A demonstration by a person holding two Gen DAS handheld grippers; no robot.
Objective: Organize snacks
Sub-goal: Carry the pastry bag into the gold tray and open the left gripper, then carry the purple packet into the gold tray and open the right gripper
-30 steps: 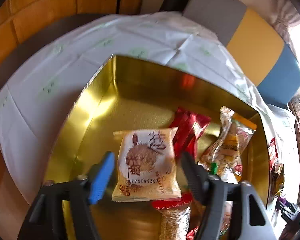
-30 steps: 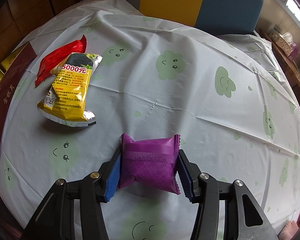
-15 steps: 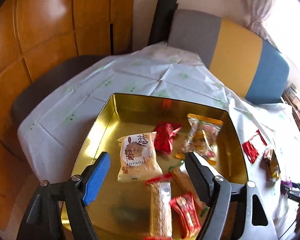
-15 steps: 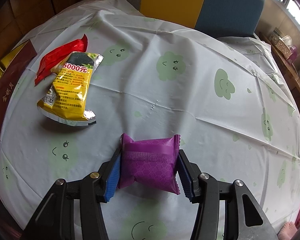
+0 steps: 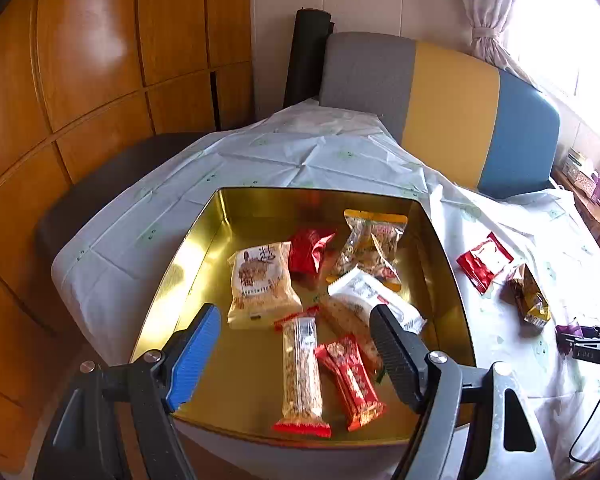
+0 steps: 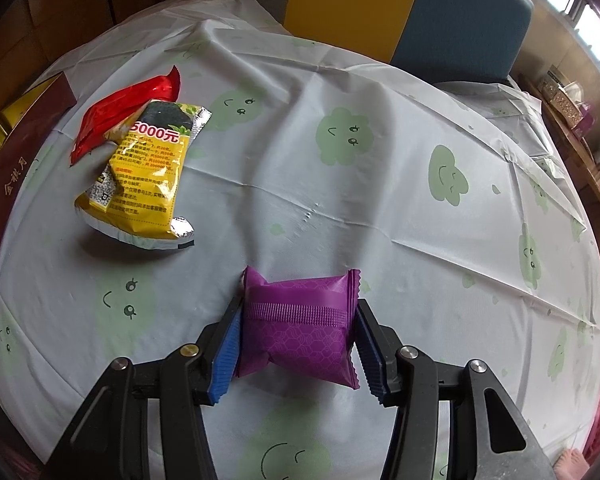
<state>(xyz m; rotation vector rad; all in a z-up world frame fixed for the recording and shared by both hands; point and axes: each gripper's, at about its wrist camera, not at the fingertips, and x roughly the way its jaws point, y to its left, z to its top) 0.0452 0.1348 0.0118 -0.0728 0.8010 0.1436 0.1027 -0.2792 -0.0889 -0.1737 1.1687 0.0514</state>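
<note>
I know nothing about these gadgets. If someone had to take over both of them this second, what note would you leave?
Left gripper: open, empty, above the gold tin.
Right gripper: shut on the purple packet, just over the tablecloth.
Done: several snacks lie in the tin, including the beige packet.
Left: tin the purple packet, then the yellow packet and the red packet partly under it, both out on the cloth.
</note>
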